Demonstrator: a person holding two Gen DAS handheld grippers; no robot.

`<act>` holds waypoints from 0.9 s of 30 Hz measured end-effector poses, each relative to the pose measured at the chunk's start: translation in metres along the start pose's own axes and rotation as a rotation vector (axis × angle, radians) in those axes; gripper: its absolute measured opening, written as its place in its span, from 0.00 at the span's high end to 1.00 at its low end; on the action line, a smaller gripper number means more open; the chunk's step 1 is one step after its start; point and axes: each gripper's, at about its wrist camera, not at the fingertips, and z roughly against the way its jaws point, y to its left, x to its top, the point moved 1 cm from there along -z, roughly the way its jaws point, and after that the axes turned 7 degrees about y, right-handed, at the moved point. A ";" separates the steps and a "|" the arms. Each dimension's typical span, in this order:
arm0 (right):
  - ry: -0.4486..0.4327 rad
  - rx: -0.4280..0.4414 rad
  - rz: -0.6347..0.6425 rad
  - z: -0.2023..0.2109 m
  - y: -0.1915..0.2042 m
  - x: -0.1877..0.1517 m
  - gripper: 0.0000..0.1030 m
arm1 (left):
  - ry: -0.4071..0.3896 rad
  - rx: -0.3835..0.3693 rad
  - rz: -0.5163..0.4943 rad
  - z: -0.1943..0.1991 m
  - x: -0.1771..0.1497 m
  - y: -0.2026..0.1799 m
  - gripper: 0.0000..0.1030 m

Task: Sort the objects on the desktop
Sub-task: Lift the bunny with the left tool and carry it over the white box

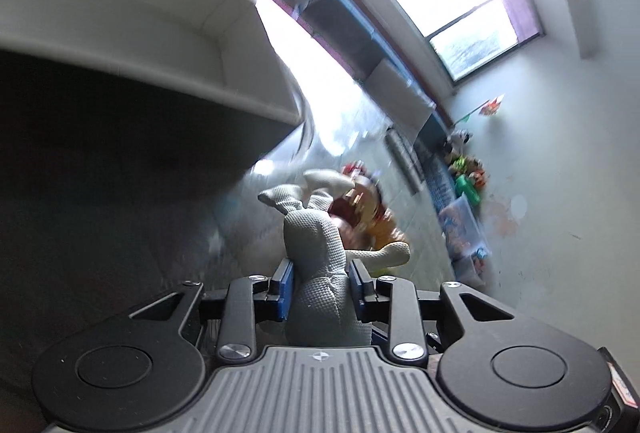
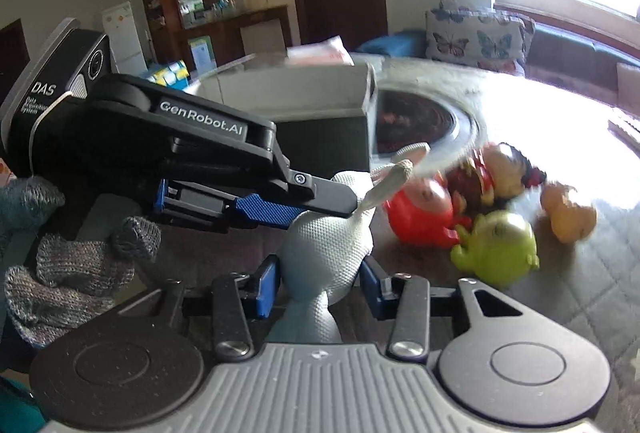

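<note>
So both grippers, the left gripper (image 1: pixel 322 283) and right gripper (image 2: pixel 318 279), have their fingers clamped on the white stuffed toy (image 2: pixel 326 253), while the red figure (image 2: pixel 420 211), green monster (image 2: pixel 498 241) and others just beyond the fingers look unsorted.

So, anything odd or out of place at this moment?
Yes: both claws are on the same white plush toy. The right claw pinches its body while the left claw reaches in across its top. Behind it, the red and green toy figures lie tumbled in a heap rather than standing.
</note>
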 end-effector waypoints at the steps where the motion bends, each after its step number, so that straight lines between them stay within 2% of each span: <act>1: -0.011 0.002 0.012 0.001 0.003 0.005 0.58 | -0.022 -0.001 -0.011 0.006 0.002 -0.002 0.70; 6: -0.083 0.024 0.089 0.004 0.019 0.043 0.58 | -0.141 -0.006 -0.046 0.039 0.020 -0.007 0.70; 12: -0.139 0.048 0.168 -0.023 0.038 0.102 0.58 | -0.261 0.034 -0.043 0.060 0.068 0.002 0.70; 21: -0.110 0.083 0.168 -0.087 0.043 0.170 0.58 | -0.304 0.118 -0.021 0.051 0.144 0.034 0.70; 24: -0.056 0.057 0.151 -0.111 0.039 0.178 0.56 | -0.288 0.154 -0.014 0.042 0.152 0.049 0.72; 27: -0.013 0.032 0.127 -0.124 0.032 0.172 0.56 | -0.280 0.217 -0.020 0.035 0.144 0.059 0.72</act>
